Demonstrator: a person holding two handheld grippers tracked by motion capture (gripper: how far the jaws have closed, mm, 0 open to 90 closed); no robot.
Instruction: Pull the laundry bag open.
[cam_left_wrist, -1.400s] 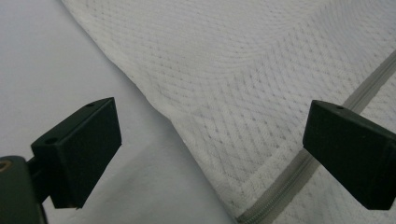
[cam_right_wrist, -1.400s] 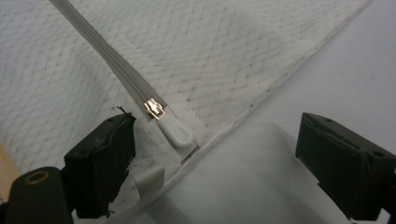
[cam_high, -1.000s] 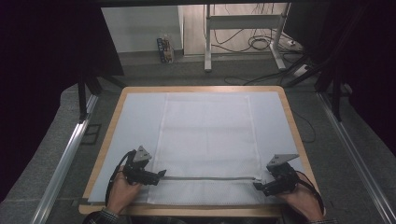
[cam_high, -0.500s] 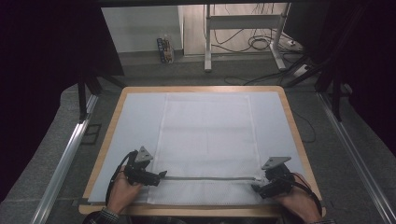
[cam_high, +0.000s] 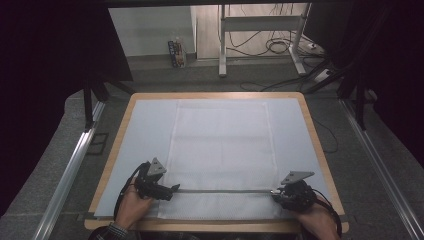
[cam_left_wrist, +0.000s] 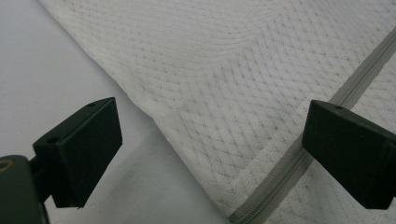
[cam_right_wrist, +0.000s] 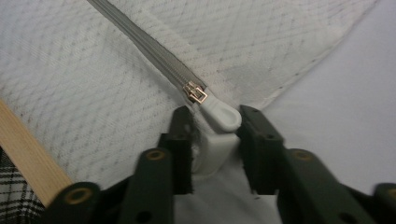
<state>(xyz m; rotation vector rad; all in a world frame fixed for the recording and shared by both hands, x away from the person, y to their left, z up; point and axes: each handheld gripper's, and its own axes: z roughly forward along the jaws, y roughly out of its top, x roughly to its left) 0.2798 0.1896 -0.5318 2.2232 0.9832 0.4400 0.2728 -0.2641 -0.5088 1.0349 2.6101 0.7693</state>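
Cloth: white quilted cover (cam_high: 222, 155) lying flat on the pale table (cam_high: 145, 130), its near edge toward the person.
Zipper: grey zipper (cam_high: 225, 190) running across the cover between the 2 grippers.
Left gripper (cam_high: 170, 190): jaws wide apart — over the cover's left edge, gripping nothing.
Right gripper (cam_high: 278, 194): jaws closed on the white zipper pull (cam_right_wrist: 219, 116) — at the zipper's right end.

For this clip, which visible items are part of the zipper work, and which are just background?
In the job:
white zippered cover
grey zipper
white zipper pull, clamped between the right gripper jaws
left gripper, jaws wide apart over the cover's edge

Just lying about:
cables on the floor
small carton by the wall
metal stand
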